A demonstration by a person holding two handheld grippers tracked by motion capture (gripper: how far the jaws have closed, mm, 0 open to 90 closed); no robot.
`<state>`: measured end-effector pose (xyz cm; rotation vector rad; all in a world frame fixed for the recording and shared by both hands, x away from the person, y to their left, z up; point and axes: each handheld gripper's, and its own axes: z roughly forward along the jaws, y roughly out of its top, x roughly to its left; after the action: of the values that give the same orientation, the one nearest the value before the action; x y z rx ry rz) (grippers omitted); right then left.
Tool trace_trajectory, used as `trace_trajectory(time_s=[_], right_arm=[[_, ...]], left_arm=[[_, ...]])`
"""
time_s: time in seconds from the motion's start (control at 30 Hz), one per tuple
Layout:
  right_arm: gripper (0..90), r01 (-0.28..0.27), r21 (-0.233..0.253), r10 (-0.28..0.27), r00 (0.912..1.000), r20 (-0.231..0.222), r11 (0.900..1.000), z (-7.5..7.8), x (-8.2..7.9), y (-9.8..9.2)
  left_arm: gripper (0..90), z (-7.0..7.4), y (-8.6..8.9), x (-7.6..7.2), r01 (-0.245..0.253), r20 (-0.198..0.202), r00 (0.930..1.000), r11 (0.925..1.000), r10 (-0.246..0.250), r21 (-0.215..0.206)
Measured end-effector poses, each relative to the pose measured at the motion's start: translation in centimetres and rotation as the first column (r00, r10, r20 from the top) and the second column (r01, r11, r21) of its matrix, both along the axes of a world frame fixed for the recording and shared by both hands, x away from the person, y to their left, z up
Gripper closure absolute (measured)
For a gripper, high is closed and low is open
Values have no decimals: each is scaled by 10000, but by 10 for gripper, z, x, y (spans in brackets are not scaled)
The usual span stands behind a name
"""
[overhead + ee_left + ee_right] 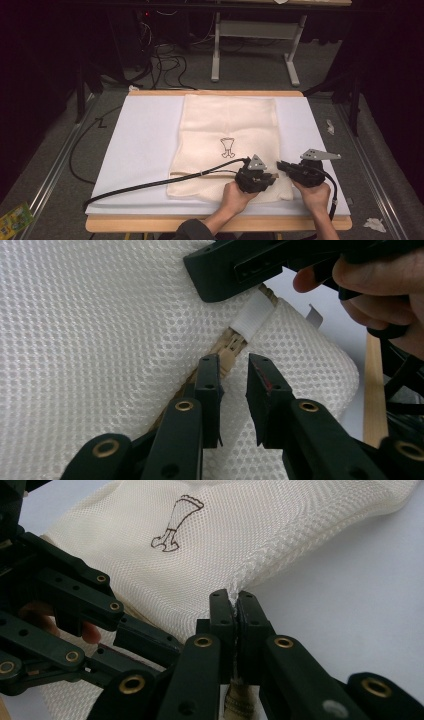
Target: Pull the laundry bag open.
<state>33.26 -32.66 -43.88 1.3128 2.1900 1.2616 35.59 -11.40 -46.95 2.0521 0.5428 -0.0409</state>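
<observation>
STEP: zip work on mesh laundry bag (227,145), flat on counter (140,145), near-right | RIGHT claw (234,611): clamped on bag's seam edge, hold taut | LEFT claw (234,371): parted, empty, straddling zipper pull (227,359) (tan tab) | ADVICE: centre on tab, close fully, then draw along zipper line.

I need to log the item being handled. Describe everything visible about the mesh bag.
The mesh bag is a cream, honeycomb-net fabric pouch lying flat on the white table pad, long side running away from the person. A small dark outline drawing sits near its middle. A tan zipper runs along its near end, with a white tab sewn across it. The right gripper is shut on the bag's thick side seam; the left gripper stands open at the zipper pull.
</observation>
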Motion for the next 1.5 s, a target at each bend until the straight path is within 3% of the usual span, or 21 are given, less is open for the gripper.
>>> trace_trajectory(time_s=[0.23,0.33,0.43,0.53,0.67,0.73,0.8,0.93,1.1,1.2,1.37,1.5], right_arm=[[886,28,36,-28,10000,-37,10000,-1,1,2],[886,-23,0,23,10000,4,10000,-1,1,2],[886,-3,-67,3,10000,-21,10000,-2,1,2],[885,19,-97,-20,10000,-76,10000,-3,0,0],[885,63,-21,-64,10000,-35,10000,-4,0,-2],[886,101,63,-101,9999,-76,9999,-5,0,-3],[886,52,56,-52,10000,-7,10000,-4,0,-4],[886,27,109,-28,10000,82,9999,-4,-2,-4],[886,-27,295,23,9999,152,9996,-1,-3,-4],[886,-75,265,70,9998,196,9996,0,-3,-4],[886,-58,337,51,9998,210,9994,0,-3,-4],[886,-31,359,25,9998,190,9994,0,-2,-6]], left_arm=[[803,-1,-2,2,61,-178,9998,10000,-62,-76],[828,1,-9,-1,345,79,9994,9988,-348,350],[898,0,-13,0,318,-36,9995,9987,-317,402],[899,-2,-12,0,343,-114,9994,9977,-337,591],[900,0,-10,-3,295,260,9992,9967,-316,754],[899,0,-10,-2,150,186,9997,9961,-167,869],[835,0,-10,0,140,-55,9999,9948,-135,1013],[724,1,-10,-3,-264,283,9993,9889,225,1460],[657,3,-10,-4,-532,329,9983,9862,487,1570],[637,2,-10,-3,-468,276,9987,9881,432,1465],[692,3,-11,0,-20,89,10000,9982,15,593],[742,3,-11,0,125,98,9999,9996,-128,239]])
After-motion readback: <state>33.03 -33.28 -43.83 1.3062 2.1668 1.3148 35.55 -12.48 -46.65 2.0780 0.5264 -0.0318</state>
